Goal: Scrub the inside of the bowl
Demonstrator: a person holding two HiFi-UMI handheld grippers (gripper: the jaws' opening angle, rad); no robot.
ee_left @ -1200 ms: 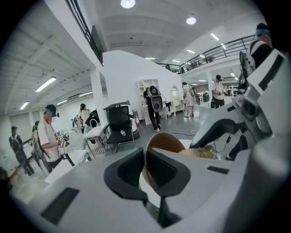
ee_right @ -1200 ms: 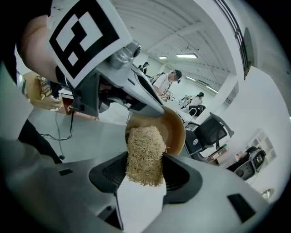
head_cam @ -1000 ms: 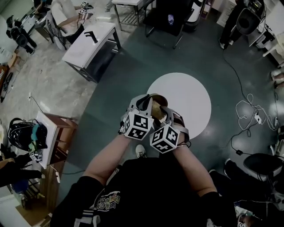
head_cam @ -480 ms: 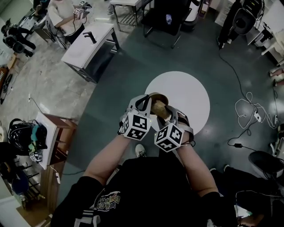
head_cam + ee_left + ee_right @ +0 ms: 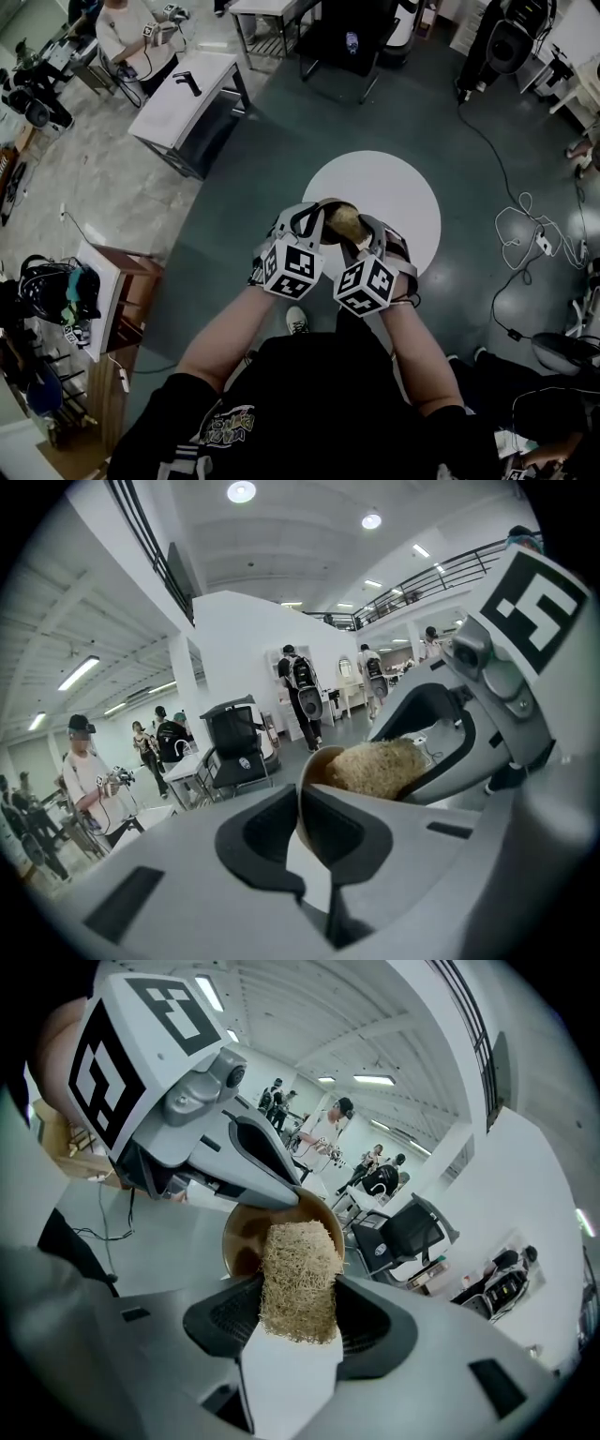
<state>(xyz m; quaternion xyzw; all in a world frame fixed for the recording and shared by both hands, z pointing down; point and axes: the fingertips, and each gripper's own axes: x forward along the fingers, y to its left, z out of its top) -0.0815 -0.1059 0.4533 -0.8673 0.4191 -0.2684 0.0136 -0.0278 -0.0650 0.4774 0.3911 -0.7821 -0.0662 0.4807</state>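
1. Two hand-held grippers meet in front of the person, over the near edge of a white round surface (image 5: 394,187) on the dark floor (head view).
2. The left gripper (image 5: 302,806) has its jaws closed on the rim of the bowl (image 5: 317,761). The thin brown wall is pinched between the two pads and stands edge-on to that gripper's camera.
3. The bowl is held in the air, clear of any support, and is tilted so that its opening faces the right gripper (image 5: 300,1316).
4. The right gripper's jaws are clamped on the scrubber (image 5: 300,1265), a pale, straw-coloured fibrous pad that stands up from between the jaws.
5. The upper end of the scrubber reaches into the bowl and lies over the brown inner wall near the rim (how hard it presses there cannot be made out).
6. In the head view the two marker cubes sit side by side, close together but apart. The bowl and scrubber show just beyond them.
7. A white desk (image 5: 187,94) stands at the upper left, and loose cables (image 5: 534,239) lie on the floor at the right.
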